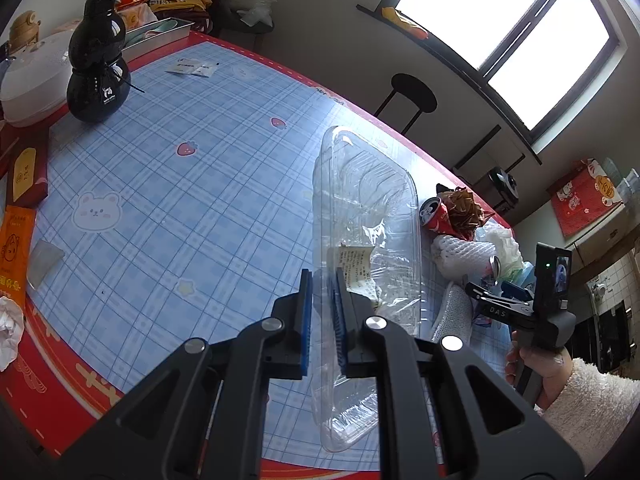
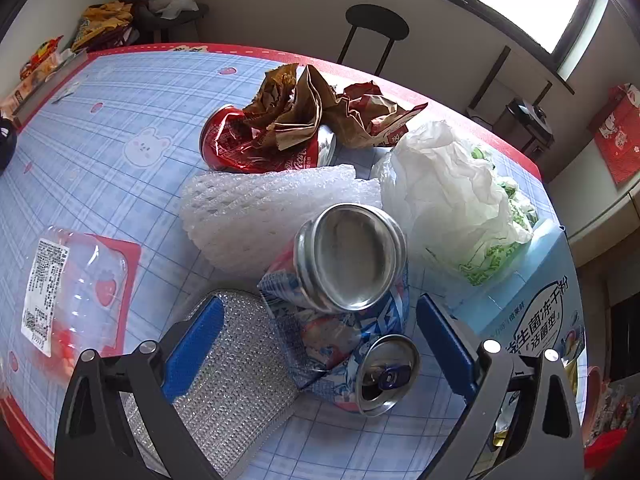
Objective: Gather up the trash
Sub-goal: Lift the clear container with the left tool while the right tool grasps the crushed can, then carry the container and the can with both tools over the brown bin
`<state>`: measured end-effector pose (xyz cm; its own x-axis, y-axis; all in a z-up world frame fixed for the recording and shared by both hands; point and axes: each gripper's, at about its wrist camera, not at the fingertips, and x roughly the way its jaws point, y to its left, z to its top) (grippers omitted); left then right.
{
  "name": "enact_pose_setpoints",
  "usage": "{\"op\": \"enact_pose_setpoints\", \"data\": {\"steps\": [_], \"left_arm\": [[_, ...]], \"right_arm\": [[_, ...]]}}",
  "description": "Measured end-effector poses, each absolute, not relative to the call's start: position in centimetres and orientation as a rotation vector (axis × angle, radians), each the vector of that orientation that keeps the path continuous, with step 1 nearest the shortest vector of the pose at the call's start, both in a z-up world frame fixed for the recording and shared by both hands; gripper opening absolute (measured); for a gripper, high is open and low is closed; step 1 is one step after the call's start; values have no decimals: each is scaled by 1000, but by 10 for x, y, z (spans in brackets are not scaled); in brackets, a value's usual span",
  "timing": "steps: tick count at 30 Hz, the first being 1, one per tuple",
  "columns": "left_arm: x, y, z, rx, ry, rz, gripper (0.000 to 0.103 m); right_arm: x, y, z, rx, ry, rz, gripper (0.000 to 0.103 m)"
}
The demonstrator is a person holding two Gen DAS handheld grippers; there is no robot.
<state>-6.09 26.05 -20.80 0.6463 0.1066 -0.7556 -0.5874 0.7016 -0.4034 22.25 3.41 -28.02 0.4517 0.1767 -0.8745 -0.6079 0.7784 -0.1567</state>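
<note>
My left gripper [image 1: 322, 320] is shut on the rim of a clear plastic tray [image 1: 368, 216] with a white label and holds it over the table. The tray also shows at the left of the right wrist view [image 2: 76, 280]. My right gripper [image 2: 320, 344] is open, its blue pads on either side of a crushed blue-and-white can [image 2: 344, 300]. It also shows at the right of the left wrist view [image 1: 496, 292]. Behind the can lie white foam netting [image 2: 260, 216], a crushed red cola can [image 2: 256, 148], crumpled brown paper [image 2: 312, 112] and a white plastic bag [image 2: 452, 196].
A silver bubble-foil pouch [image 2: 232, 368] lies under my right gripper's left finger. A light blue box [image 2: 532, 312] lies at the right. A black gourd bottle [image 1: 98, 52], a white cooker [image 1: 32, 80] and packets [image 1: 16, 256] stand along the left table edge. A black stool [image 1: 412, 94] stands beyond the table.
</note>
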Motion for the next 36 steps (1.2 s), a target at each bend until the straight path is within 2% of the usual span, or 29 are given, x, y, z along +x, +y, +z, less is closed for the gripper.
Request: {"op": "enact_pose_setpoints", "data": {"steps": [3,7,11,15,20,25,28,36], "left_arm": [[-64,260,-209,-706,770,423,14],[-63,257,-212,-727,774,403,14],[-58,255,-214,-734,784,390,14],[-51,250,-213,-722,788,369,14],[-42,240,-212,-701,804,344,14],[-37,229,-210,-686,822,321,14],[-35,223,-211,-690,838,307,14],[-33,205,-198,-637,817,277,14]], "right_arm": [[227,34,-286,-470,1019,492,87],[230,27,-292,-449,1033,448,65],[221,17,-283,-435,1010,461,59],[206,6,-272,-424,985,487,39],[198,-20,-260,-315,1000,491,30],[197,-52,-250,-148,1036,496,11],[190,-68,-243,-59,1046,510,5],[157,-97,-221,21,993,551,5]]}}
